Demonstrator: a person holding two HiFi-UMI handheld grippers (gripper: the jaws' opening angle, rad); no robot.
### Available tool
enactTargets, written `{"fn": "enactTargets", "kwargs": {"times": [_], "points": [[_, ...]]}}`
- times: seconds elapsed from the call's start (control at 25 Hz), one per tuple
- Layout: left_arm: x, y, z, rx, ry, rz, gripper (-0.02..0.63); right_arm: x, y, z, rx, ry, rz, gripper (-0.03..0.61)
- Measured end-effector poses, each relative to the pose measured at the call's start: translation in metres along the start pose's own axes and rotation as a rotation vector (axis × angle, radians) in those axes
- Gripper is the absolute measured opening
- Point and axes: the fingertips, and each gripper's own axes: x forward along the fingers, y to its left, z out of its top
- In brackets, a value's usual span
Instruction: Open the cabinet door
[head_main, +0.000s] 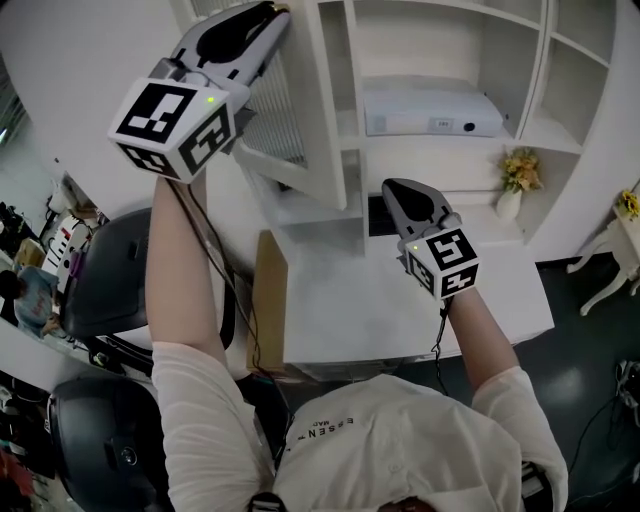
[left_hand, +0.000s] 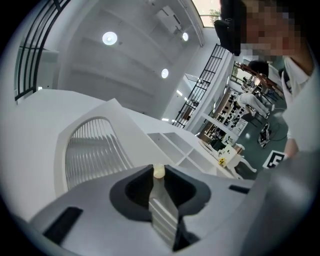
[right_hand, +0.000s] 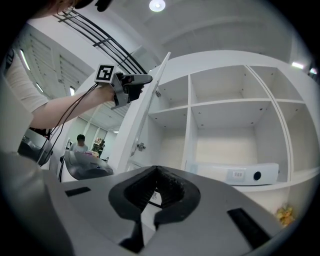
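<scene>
The white cabinet door, with a ribbed glass panel, stands swung out from the white shelf cabinet. My left gripper is raised at the door's upper edge and shut on its small cream knob. The right gripper view shows that gripper at the door's free edge, near the top. My right gripper hovers lower over the white table in front of the cabinet. Its jaws are shut with nothing between them.
A white box-like device lies on a shelf inside the cabinet. A vase of yellow flowers stands at the right. A dark office chair and a cardboard panel are left of the table. A person sits far off.
</scene>
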Motion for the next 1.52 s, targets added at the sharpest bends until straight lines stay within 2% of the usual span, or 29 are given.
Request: {"fn": "enactTargets", "kwargs": {"times": [0.28,0.52,0.76,1.16,1.52], "points": [[-0.041,0.007,0.012,-0.004,-0.033,-0.025,0.074,0.013,0.033,0.002,0.006,-0.002,0.037,0.015],[-0.078,0.017,0.021,0.027,-0.027,-0.049,0.074,0.027,0.063,0.011,-0.022,-0.019,0.072,0.015],[-0.115,0.035,0.023,-0.017,-0.048,-0.073,0.077,0.043,0.094,0.02,-0.035,-0.033,0.112,0.015],[-0.186,0.082,0.019,-0.12,-0.046,-0.051,0.084,0.076,0.161,0.036,-0.049,-0.056,0.192,0.015],[-0.2,0.099,0.004,-0.156,-0.047,-0.04,0.086,0.095,0.172,0.031,-0.024,-0.091,0.233,0.015]]}}
